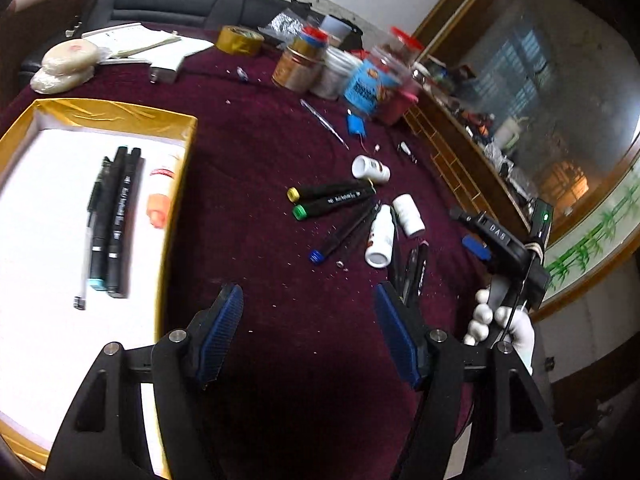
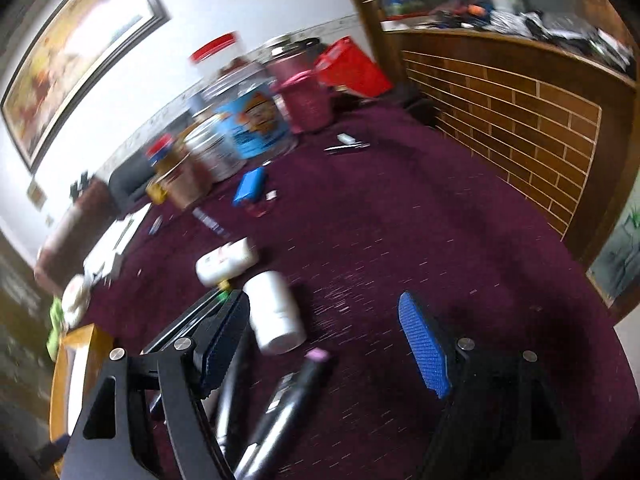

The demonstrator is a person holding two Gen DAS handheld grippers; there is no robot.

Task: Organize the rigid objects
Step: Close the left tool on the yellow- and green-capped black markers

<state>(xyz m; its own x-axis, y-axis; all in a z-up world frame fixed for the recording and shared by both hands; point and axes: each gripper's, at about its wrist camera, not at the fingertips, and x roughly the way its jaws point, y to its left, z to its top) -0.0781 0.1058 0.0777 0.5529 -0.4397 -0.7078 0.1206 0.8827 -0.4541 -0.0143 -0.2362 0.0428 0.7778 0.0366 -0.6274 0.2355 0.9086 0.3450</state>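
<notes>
Markers and small white bottles are scattered on the maroon cloth; others are laid in the gold-rimmed box. Both grippers, left and right, are held spread, gripping nothing.

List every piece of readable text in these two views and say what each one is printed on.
"DAS": raised letters on the right gripper's black body, as best they read.
Black markers on the cloth: white print, too small to read.
Markers in the gold box: print too small.
Blue-label jar: lettering blurred in both views.
White bottles: labels unreadable.
</notes>
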